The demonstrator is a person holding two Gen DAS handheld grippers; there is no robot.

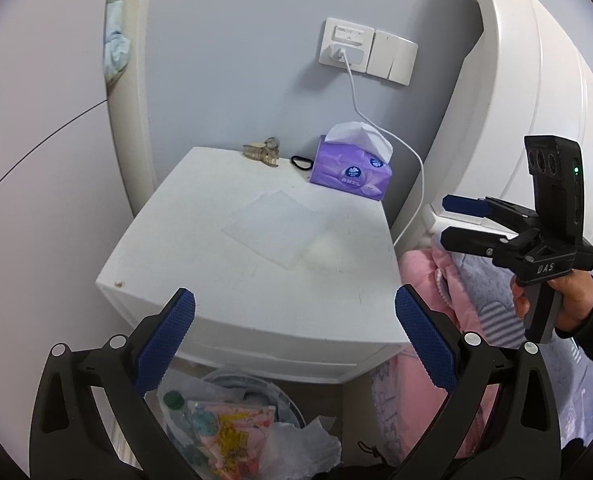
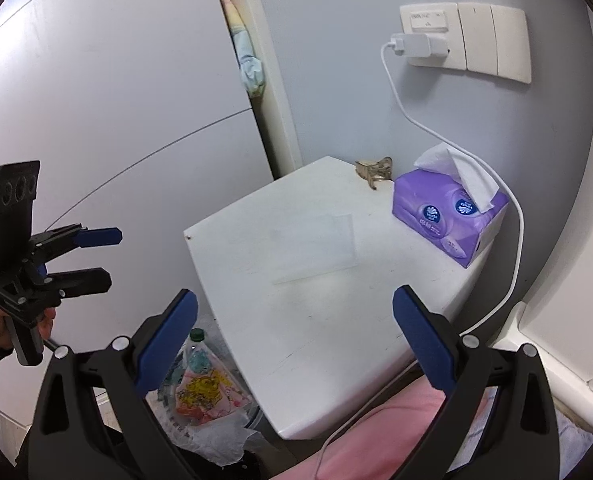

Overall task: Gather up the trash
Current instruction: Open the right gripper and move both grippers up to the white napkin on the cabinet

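A: What do we have in front of us? Our left gripper (image 1: 295, 312) hangs over the near edge of the white nightstand (image 1: 200, 280), jaws spread wide with nothing between the blue pads (image 1: 164, 340).

B: Same on our side: the right gripper (image 2: 295, 312) is splayed wide and empty above the nightstand's near corner. In our left view it sits out at 3 o'clock (image 1: 452, 224), fingers apart, above the pink bedding (image 1: 420, 276).

A: And the trash?

B: A flat clear plastic sheet (image 1: 274, 226) lies on the nightstand top, at about 12 o'clock from our left jaws, touching neither gripper (it is hard to pick out against the white surface). In the right view it sits at about 12 o'clock too (image 2: 316, 248).

A: The trash bin (image 1: 284, 400) is on the floor at 6 o'clock, below the nightstand's front. We see a green-capped bottle (image 1: 174, 400), a colourful wrapper (image 1: 232, 436) and crumpled white paper (image 1: 300, 446) in it.

B: At the back of the nightstand, the purple tissue pack (image 1: 350, 176) stands at 1 o'clock, a hair claw (image 1: 261, 151) at 11 o'clock, a black hair tie (image 1: 300, 162) between them.

A: A white cable (image 1: 376, 128) drops from the wall charger (image 1: 342, 54) past the tissue pack
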